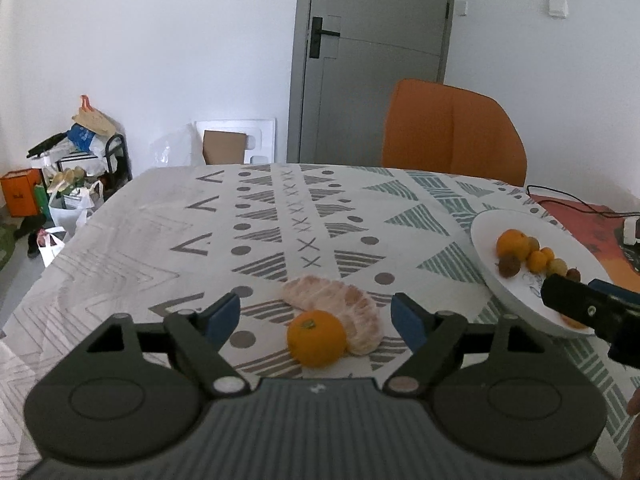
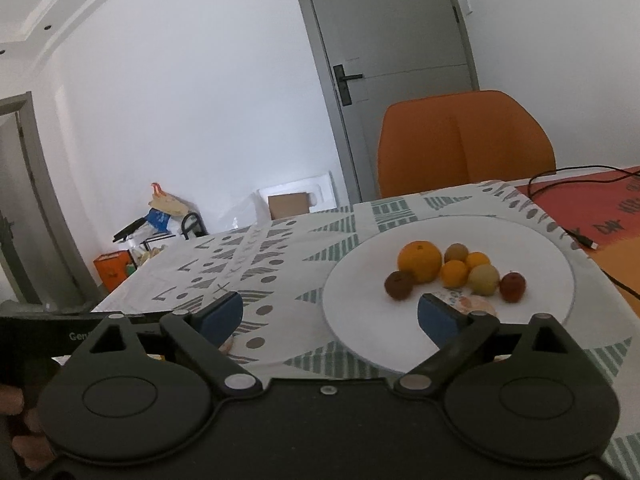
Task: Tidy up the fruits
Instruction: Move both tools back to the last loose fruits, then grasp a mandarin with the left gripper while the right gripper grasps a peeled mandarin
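Nearest the lens, the left claw (image 1: 316, 320) is held with its blue pads spread wide and nothing gripped; one orange (image 1: 317, 338) lies on the bench (image 1: 120, 240) directly between the pads, just ahead of the claw body; one cluster of peeled citrus segments (image 1: 334, 304) is seen touching the orange on its far and right side.

Procedure, as judged: the orange is to be taken next and carried to the plate (image 1: 500, 288), which lies to the right of the left claw; the pads should be advanced until the widest part of the fruit is centred between them, then closed gently, since a round skin is likely to roll or squirt forward; the peeled segments should be kept outside the pads, as soft flesh would probably be crushed.

The right claw (image 2: 330, 314) is likewise spread wide and empty, held over the near rim of the plate.

Count on the plate, right wrist view: one large orange (image 2: 420, 261); two small orange fruits (image 2: 454, 273); one brown fruit at the left (image 2: 399, 285); one brownish fruit behind (image 2: 456, 253); one yellow-green fruit (image 2: 484, 279); one red fruit (image 2: 512, 286); one pale item partly hidden behind the right pad, not identifiable.
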### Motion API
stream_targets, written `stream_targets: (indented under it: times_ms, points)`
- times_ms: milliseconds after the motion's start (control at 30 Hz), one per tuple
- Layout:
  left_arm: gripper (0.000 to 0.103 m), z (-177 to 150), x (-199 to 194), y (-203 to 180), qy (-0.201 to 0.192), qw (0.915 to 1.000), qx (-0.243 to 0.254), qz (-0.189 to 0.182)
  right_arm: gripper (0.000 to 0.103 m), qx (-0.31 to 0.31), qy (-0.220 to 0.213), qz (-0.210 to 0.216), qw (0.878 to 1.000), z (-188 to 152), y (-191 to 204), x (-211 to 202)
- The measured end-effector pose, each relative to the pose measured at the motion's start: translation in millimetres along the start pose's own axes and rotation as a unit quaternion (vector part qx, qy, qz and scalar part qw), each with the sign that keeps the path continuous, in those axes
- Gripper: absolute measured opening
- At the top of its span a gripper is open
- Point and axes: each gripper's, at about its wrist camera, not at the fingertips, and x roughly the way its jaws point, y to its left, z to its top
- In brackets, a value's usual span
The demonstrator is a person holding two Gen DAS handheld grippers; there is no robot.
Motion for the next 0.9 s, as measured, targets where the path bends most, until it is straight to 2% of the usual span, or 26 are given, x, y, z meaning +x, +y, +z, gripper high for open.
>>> stream_targets:
  times_ms: [300,367,467,500,567,900]
  points:
    - [0.074,-8.5,13.3,11.3,0.009,0.9996,-0.022,-0.018,0.095,-0.025,0.014,0.0,1.0,0.2,19.4,10.9]
    - [0.067,-10.9,18.0,12.8,0.016,0.9992,-0.027,-0.025,0.095,-0.03,0.017,-0.001,0.999,0.5,23.6,13.7]
    - [0.046,-14.3,25.1,17.2,0.031,0.9982,-0.039,-0.034,0.095,-0.034,0.022,-0.001,0.999,0.5,29.6,18.0]
    - [0.036,-15.0,26.7,20.4,0.036,0.9973,-0.046,-0.045,0.095,-0.036,0.023,0.0,0.999,0.7,31.9,19.7]
    - [0.036,-14.9,25.9,25.7,0.037,0.9962,-0.06,-0.052,0.095,-0.042,0.027,0.004,0.999,0.7,37.5,23.4]
    - [0.036,-17.0,13.6,61.3,0.03,0.9951,-0.09,-0.027,0.089,-0.071,0.061,0.044,0.995,-2.2,70.8,49.2]
